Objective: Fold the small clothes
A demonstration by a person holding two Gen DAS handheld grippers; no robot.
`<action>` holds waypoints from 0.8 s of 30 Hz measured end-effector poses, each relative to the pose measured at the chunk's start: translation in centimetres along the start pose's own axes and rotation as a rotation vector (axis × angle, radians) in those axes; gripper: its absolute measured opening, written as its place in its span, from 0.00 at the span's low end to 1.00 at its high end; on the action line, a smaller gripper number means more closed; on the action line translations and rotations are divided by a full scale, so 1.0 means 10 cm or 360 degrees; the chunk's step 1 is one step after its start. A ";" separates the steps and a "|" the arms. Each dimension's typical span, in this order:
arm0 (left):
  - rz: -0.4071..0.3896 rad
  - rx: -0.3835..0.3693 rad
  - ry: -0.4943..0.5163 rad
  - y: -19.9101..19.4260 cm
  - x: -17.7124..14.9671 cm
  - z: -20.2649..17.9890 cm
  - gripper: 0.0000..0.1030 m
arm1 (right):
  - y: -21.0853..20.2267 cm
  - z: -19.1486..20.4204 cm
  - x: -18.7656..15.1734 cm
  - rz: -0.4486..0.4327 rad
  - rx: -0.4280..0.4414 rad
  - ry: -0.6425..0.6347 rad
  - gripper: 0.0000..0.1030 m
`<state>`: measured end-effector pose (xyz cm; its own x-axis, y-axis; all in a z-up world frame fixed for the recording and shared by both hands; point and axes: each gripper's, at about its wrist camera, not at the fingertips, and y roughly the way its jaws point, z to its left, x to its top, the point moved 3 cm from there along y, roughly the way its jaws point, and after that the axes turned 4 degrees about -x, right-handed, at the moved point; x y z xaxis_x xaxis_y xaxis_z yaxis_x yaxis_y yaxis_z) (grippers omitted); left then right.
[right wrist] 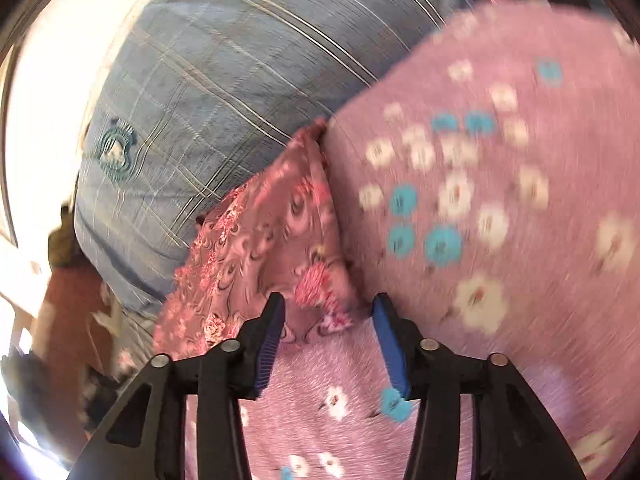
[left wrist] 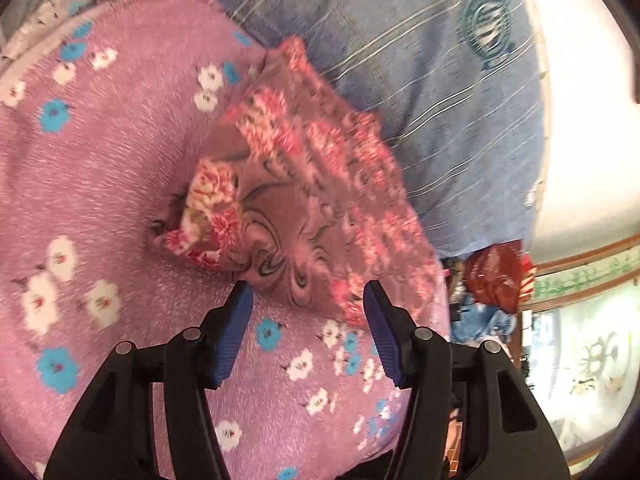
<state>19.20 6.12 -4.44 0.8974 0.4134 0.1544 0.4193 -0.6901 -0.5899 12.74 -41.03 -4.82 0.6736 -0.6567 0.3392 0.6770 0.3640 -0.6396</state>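
Observation:
A small mauve garment with pink flowers and dark swirls (left wrist: 288,208) lies bunched on a pink blanket with white and blue flowers (left wrist: 120,160). My left gripper (left wrist: 308,292) is open, its blue pads (left wrist: 236,332) on either side of the garment's near edge, nothing held. In the right wrist view the same garment (right wrist: 260,248) lies along the blanket's edge (right wrist: 500,200). My right gripper (right wrist: 328,304) is open, its fingertips at the garment's near corner. Both views are motion-blurred.
A blue striped pillow with a round crest (left wrist: 420,60) lies behind the garment; it also shows in the right wrist view (right wrist: 220,60). A heap of red and blue things (left wrist: 496,276) sits beyond the bed edge. A bright wall (left wrist: 592,120) is at the right.

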 end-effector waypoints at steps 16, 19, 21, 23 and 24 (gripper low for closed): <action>0.0006 0.0193 -0.0221 -0.06 0.02 0.35 0.07 | 0.09 -0.02 0.09 -0.0015 -0.0127 -0.0153 0.08; -0.0060 0.0234 -0.0011 -0.30 0.08 0.12 0.10 | -0.10 0.02 0.13 -0.0042 -0.0151 -0.0118 0.16; -0.0101 0.0254 0.0109 -0.40 0.21 -0.08 0.26 | -0.24 0.08 0.26 -0.0141 -0.0175 -0.0160 0.16; -0.0153 0.0348 0.0242 -0.39 0.43 -0.35 0.59 | -0.33 0.15 0.47 -0.0232 -0.0192 -0.0184 0.21; -0.0169 0.0399 0.0296 -0.35 0.55 -0.41 0.77 | -0.29 0.22 0.61 -0.0226 -0.0191 -0.0187 0.29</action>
<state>23.22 8.38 1.76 0.8699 0.3438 0.3537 0.4857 -0.4719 -0.7358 15.50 -44.62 0.63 0.6085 -0.6117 0.5056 0.7322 0.1871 -0.6549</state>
